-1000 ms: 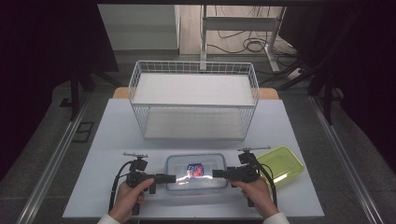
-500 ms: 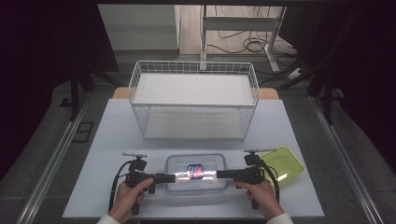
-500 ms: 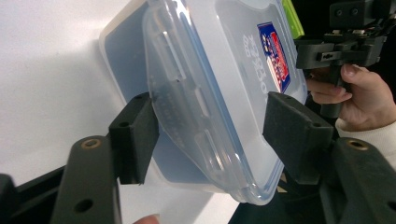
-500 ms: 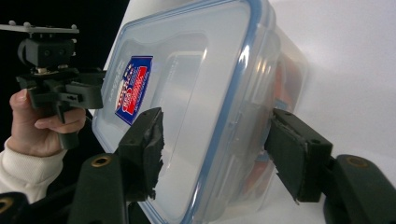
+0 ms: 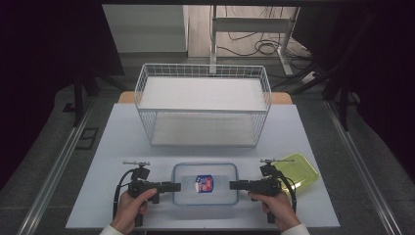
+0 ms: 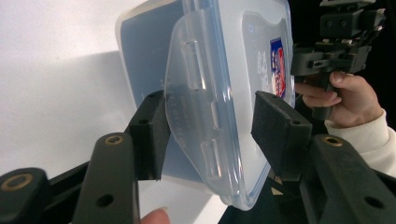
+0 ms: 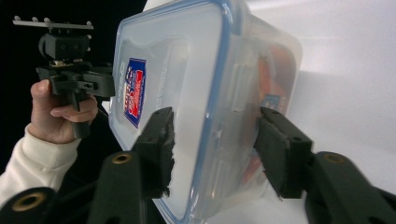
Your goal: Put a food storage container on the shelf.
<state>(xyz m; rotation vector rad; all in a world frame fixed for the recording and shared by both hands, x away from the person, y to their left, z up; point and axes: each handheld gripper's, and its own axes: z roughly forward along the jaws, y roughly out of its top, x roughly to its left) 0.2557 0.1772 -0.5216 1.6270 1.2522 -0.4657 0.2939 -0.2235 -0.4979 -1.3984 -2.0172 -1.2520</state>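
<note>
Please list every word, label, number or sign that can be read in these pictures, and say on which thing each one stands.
No text can be read with certainty.
Sticker in red, blue and white on the lid of the clear container: it carries print, but too blurred to read.
Pale raised lettering beside that sticker on the lid: too faint to read.
Small label on the container's side wall: too small to read.
</note>
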